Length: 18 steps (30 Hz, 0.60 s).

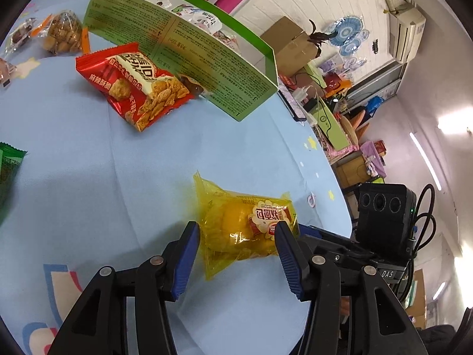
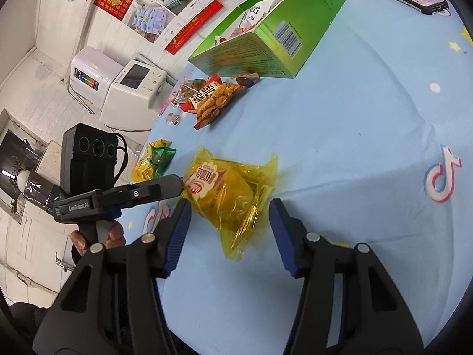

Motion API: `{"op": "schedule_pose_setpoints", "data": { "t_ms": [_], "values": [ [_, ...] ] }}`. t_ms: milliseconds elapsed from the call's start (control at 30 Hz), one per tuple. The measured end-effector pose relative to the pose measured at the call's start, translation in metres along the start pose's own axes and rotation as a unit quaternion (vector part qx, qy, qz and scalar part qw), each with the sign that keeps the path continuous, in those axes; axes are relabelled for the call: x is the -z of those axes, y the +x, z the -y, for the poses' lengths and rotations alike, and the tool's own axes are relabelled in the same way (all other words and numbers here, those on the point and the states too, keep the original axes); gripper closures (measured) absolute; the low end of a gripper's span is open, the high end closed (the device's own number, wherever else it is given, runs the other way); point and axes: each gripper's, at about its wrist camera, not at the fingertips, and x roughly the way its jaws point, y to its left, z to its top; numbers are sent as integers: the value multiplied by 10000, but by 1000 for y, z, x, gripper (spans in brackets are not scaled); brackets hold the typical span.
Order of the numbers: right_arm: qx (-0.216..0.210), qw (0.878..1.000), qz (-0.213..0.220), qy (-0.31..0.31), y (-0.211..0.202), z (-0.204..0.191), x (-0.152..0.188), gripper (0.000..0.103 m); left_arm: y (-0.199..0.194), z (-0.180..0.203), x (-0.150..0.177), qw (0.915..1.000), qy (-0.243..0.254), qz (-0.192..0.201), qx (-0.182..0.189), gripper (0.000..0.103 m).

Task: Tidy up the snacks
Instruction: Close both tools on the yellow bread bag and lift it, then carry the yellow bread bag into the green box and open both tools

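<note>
Yellow snack pack (image 1: 248, 230) on blue tablecloth (image 1: 88, 183), left view: left gripper (image 1: 236, 233) spread wide, pack sits between pads. Green box (image 1: 189, 50) at 12 o'clock.
Right view: right gripper (image 2: 230, 210) spread too, same pack (image 2: 233, 189) between tips; left gripper tip touching pack from 9 o'clock.

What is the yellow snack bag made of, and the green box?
The yellow snack bag looks like thin see-through plastic film: it is shiny and crinkled, and the bun shows through. The green box looks like printed cardboard: flat stiff walls, folded corners, slight gloss.

"GenRobot.AI" on left tool (image 2: 177, 186); "DAS" beside camera (image 1: 384, 219).
</note>
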Motion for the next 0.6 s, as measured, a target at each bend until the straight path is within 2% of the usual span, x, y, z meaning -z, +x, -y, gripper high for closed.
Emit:
{"op": "schedule_pose_setpoints", "data": {
  "t_ms": [100,267,433,600],
  "values": [
    [13,10000,2,-70,5,2,-3,63,5,-3,3,9999,16,106,31,50],
    [18,9998,100,-172,6,-2,-9,70,8,16,6,9978,357,292,-486,54],
    [-13,9982,355,-474,-13,-21,-23,71,-14,33,-5,9960,470,647,-391,55],
    [-53,9932,769,-868,-29,-46,-52,71,-40,60,-34,9897,784,1129,-397,55]
  ]
}}
